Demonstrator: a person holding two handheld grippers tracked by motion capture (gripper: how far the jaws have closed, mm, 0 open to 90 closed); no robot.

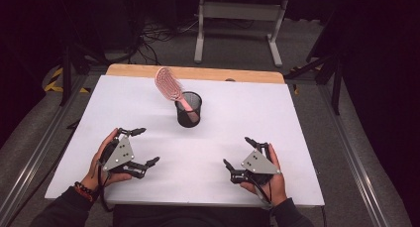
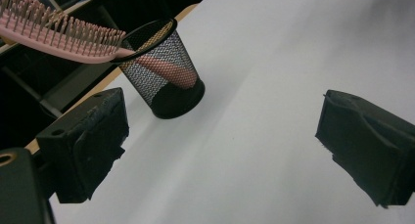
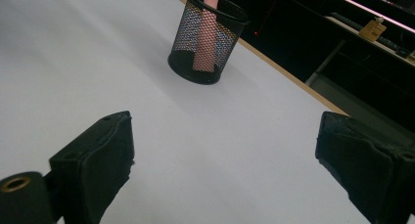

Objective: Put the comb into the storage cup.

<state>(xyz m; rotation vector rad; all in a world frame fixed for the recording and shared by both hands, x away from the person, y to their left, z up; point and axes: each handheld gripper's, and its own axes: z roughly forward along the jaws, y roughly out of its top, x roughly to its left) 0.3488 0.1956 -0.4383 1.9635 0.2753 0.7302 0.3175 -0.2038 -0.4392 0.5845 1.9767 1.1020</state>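
A black mesh cup point(image 1: 188, 109) stands upright near the middle of the white table point(image 1: 247, 113), toward the back. A pink hairbrush point(image 1: 169, 85) stands in it handle down, its bristled head leaning out to the back left. The cup point(image 2: 161, 72) and brush point(image 2: 58, 35) appear ahead of the left gripper's jaws, and the cup point(image 3: 208, 38) appears ahead of the right gripper's jaws. My left gripper point(image 1: 147, 146) rests at the front left, open and holding nothing. My right gripper point(image 1: 237, 151) rests at the front right, also open with nothing in it.
A wooden strip point(image 1: 208, 73) runs along the table's far edge. Beyond it stand a light table frame point(image 1: 237, 19) and cables on the floor. Metal rails point(image 1: 34, 152) flank the table on both sides.
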